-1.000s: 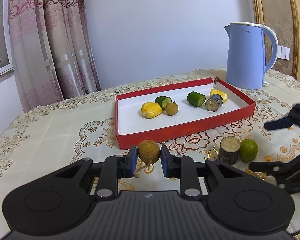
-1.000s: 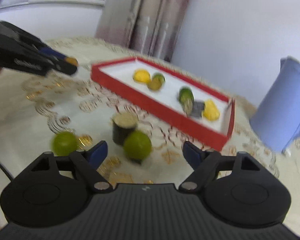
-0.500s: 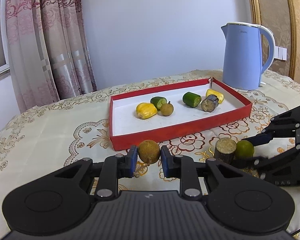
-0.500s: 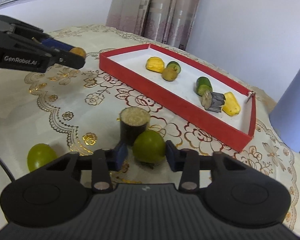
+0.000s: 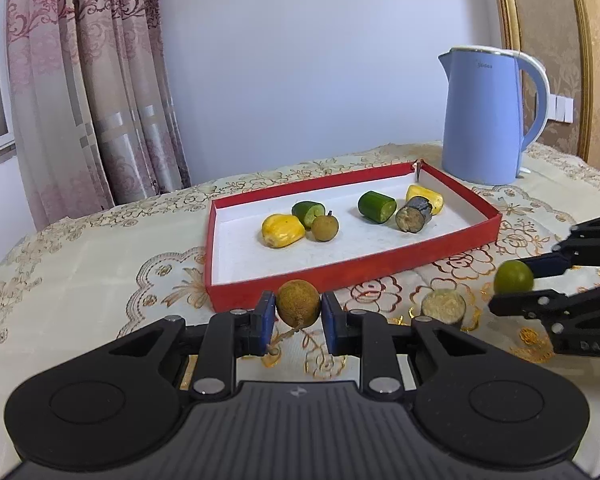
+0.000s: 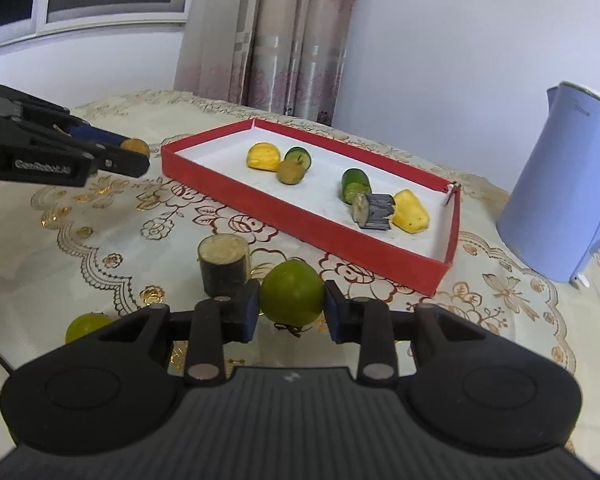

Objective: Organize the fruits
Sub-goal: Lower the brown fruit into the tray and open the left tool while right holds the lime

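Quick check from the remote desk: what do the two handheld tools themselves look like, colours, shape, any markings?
Both match: matte black plastic, ribbed top plate, two round side lobes, silver pivot bolts, and blue pads on the fingertips. The left tool carries white lettering along its side, blurred in the right wrist view. The right tool shows embossed letters in the left wrist view.

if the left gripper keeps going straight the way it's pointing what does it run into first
Probably the near wall of the red cardboard tray. The left gripper, jaws shut on a round brown fruit, aims slightly downward at that wall with only bare tablecloth between. Depth is unclear, so it might touch cloth first.
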Demonstrator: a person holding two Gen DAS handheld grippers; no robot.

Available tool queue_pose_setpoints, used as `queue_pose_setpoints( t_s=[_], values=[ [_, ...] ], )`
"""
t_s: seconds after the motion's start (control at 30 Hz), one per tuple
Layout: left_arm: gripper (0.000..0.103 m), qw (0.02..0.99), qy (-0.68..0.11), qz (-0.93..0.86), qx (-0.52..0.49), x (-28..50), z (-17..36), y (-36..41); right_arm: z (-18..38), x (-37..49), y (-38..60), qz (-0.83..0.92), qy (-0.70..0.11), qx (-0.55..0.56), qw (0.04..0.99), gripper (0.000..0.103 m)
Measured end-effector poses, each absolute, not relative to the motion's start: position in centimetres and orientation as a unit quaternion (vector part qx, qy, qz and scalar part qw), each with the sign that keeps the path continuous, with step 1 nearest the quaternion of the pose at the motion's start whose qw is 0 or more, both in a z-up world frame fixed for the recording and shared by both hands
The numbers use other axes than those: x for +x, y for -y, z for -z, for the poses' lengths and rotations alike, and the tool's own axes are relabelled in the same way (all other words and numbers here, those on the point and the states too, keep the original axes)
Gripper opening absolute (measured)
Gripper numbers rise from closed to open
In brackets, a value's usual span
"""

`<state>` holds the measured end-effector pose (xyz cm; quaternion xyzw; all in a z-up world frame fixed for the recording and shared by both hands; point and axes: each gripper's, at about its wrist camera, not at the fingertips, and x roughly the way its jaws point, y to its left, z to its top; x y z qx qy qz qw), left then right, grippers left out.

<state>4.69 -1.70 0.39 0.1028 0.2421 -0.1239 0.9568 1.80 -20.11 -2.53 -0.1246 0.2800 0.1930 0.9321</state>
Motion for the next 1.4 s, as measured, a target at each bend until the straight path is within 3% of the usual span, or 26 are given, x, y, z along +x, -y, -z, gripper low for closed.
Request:
queue_pose_setpoints(
  t_s=[0.57, 1.4],
  values=[
    [0.024, 0.965, -0.225, 0.088, 0.099, 11.0, -1.9, 5.9, 1.5, 0.8, 20.9, -0.196, -0.252, -0.111, 0.941, 0.031],
    [0.024, 0.960, -0.262, 0.038, 0.091, 19.4, -0.5, 8.9, 1.4, 1.0, 21.4, -0.193, -0.249, -0.091, 0.945, 0.031]
  ],
)
